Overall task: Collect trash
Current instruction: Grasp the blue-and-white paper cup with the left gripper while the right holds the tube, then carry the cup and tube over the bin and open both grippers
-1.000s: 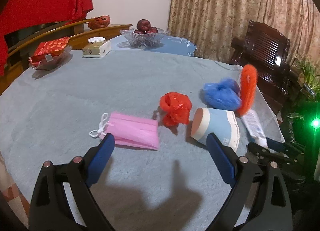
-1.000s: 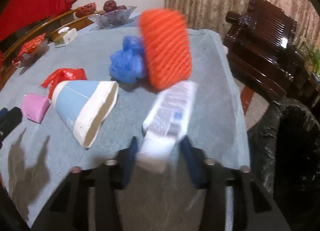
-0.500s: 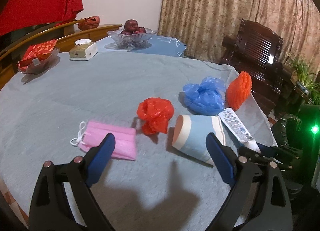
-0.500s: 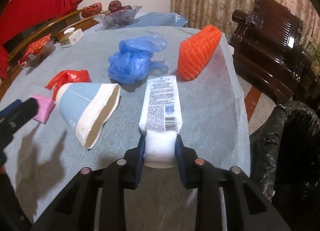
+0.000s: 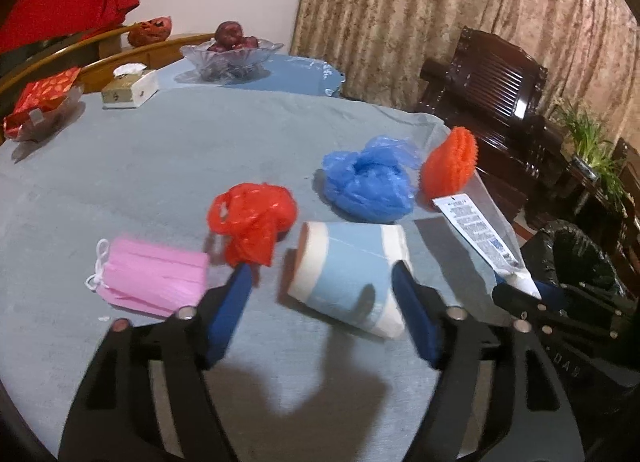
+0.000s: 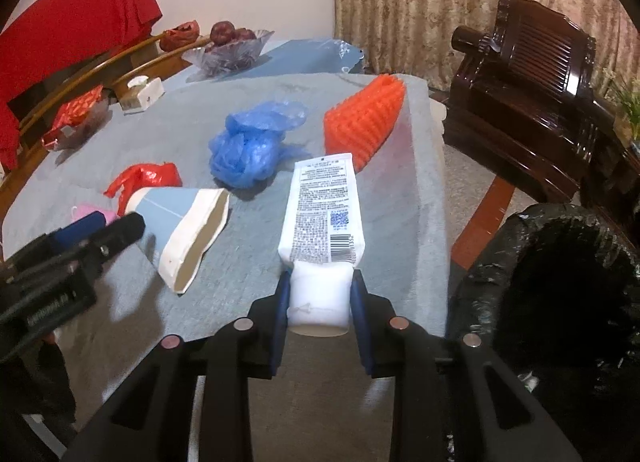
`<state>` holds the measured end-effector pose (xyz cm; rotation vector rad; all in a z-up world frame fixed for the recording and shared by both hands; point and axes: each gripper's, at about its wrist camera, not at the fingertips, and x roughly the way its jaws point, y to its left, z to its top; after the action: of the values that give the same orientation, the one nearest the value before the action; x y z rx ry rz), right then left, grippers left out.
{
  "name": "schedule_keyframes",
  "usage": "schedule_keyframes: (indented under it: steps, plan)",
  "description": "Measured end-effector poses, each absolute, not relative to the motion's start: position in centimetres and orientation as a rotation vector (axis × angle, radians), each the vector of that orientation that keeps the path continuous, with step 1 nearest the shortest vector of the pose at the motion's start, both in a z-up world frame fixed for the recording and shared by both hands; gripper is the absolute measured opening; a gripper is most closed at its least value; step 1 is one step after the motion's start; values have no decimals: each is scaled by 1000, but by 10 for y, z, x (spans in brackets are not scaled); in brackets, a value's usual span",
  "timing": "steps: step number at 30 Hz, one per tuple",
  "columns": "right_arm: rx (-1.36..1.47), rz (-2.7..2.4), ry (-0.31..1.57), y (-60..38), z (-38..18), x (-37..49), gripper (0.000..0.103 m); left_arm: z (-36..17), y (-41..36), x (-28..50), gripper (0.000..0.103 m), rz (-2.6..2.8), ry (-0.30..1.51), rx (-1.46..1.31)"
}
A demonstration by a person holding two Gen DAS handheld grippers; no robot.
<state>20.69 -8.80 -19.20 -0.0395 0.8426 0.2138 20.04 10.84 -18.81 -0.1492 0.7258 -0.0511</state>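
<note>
Trash lies scattered on the cloth-covered counter [image 5: 168,166]. The right gripper [image 6: 320,298] pinches a white tube [image 6: 320,218] by its cap end, the tube raised off the cloth beside the black-lined bin [image 6: 560,286]. The left gripper [image 5: 320,302] is closing, its jaws spread either side of a paper cup [image 5: 344,266] lying on its side, pads not yet pressing. Beyond lie a pink mask [image 5: 152,274], a red bag [image 5: 252,218], a blue bag [image 5: 368,182] and an orange foam net [image 5: 450,162]. Risks, as judged: the cup may crush or roll out as the jaws meet, since its wall is thin and tapered; the near pad may snag the red bag just beside it; the tube, held only at its end, may swing loose before reaching the bin.
</note>
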Motion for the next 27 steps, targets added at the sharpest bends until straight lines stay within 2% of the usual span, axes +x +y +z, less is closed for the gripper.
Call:
schedule_keyframes:
  steps: [4, 16, 18, 19, 23, 27]
  plan:
    - [-35, 212, 839, -92, -190, 208, 29, -191, 97, 203, 87, -60, 735, -129]
    - [-14, 210, 845, -98, -193, 211, 29, -208, 82, 223, 88, -35, 791, -89]
    - [-9, 210, 847, -99, -194, 211, 29, -208, 81, 226, 84, -37, 797, -86]
    - [-8, 209, 847, -99, -194, 211, 29, -209, 80, 227, 78, -40, 802, -84]
    - [0, 212, 850, -102, -194, 211, 29, -206, 79, 225, 73, -40, 795, -77]
    - [6, 215, 843, -103, -190, 209, 29, -195, 78, 215, 73, -46, 760, -81]
